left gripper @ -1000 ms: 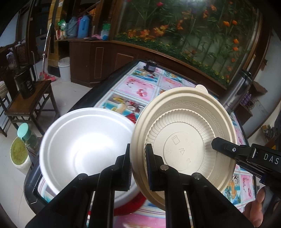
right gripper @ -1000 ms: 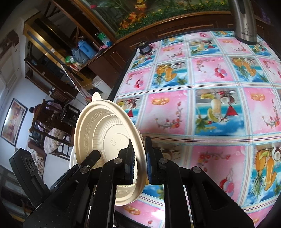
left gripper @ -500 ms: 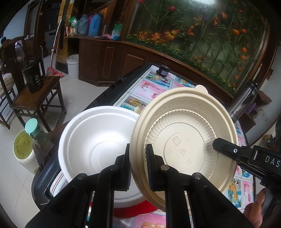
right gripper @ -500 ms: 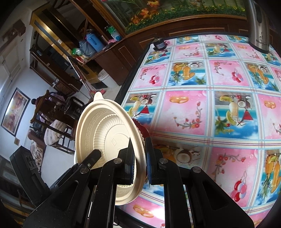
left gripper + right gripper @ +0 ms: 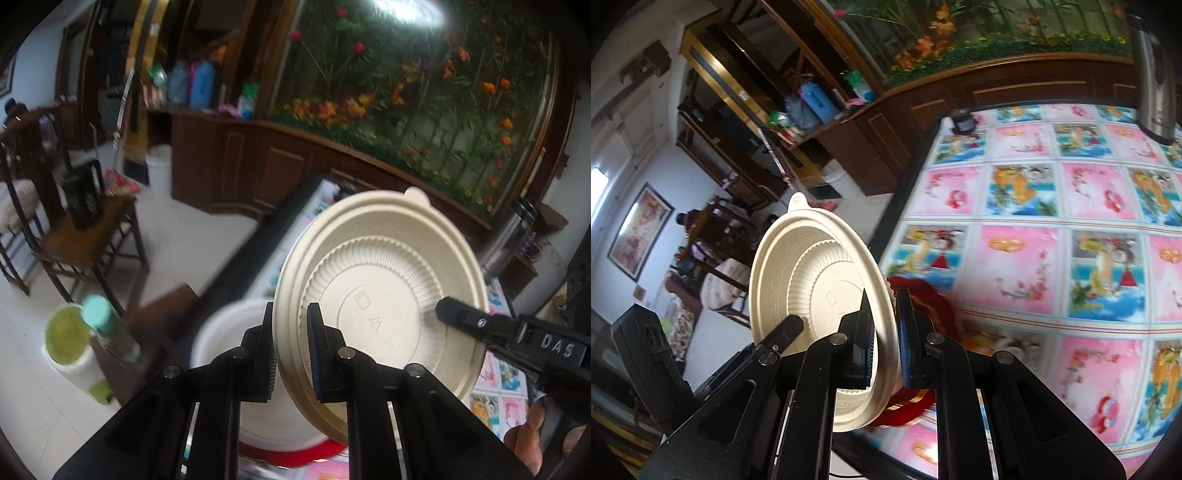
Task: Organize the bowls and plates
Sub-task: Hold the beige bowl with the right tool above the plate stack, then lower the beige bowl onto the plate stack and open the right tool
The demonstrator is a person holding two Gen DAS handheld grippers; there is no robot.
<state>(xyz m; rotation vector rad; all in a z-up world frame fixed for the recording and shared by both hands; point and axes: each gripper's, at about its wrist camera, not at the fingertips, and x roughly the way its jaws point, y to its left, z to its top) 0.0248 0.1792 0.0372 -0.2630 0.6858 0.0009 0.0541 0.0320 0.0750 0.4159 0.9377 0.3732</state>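
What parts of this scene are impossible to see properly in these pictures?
- White bowl, left wrist view: blurred, partly hidden behind the left hand-held gripper and the beige plate.
- Red plate, right wrist view: mostly covered by the beige plate and the right hand-held gripper.
- Embossed marks on the beige plate: too small to read.

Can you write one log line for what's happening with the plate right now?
left gripper: shut on beige plate | right gripper: shut on beige plate | plate: tilted, lifted | white bowl: below, on table
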